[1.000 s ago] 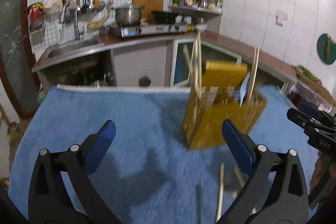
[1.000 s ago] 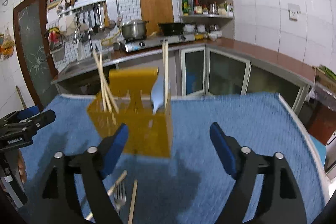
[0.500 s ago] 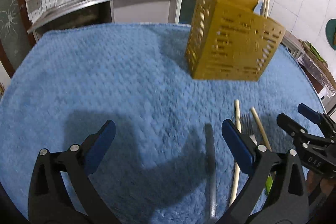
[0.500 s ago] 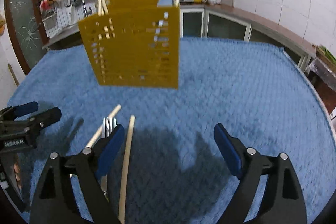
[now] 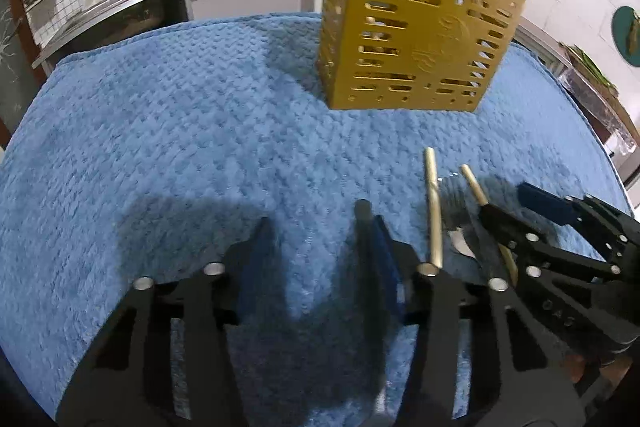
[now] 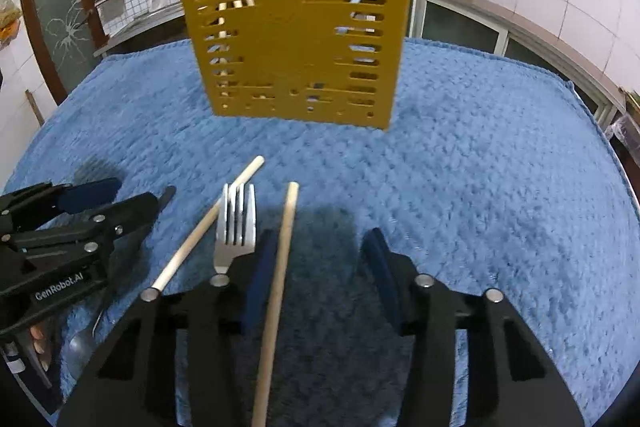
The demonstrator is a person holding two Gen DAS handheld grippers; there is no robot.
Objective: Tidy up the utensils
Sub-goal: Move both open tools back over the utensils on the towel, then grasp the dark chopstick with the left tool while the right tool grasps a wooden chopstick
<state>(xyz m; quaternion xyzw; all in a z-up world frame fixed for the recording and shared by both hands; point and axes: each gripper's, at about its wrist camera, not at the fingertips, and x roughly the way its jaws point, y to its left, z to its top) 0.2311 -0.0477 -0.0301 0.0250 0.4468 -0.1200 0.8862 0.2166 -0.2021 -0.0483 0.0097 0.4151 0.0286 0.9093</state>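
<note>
Both tongs hang released, low over the blue towel [image 6: 480, 163]: the right tongs [image 6: 320, 255] straddle a chopstick [image 6: 278, 287], the left tongs [image 5: 316, 247] beside a fork [image 6: 236, 223]. Beyond stands the yellow utensil holder [image 6: 296, 39].

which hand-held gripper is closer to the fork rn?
Right. The right hand-held gripper has its left finger beside the fork; the left hand-held gripper sits further off to the fork's left.
</note>
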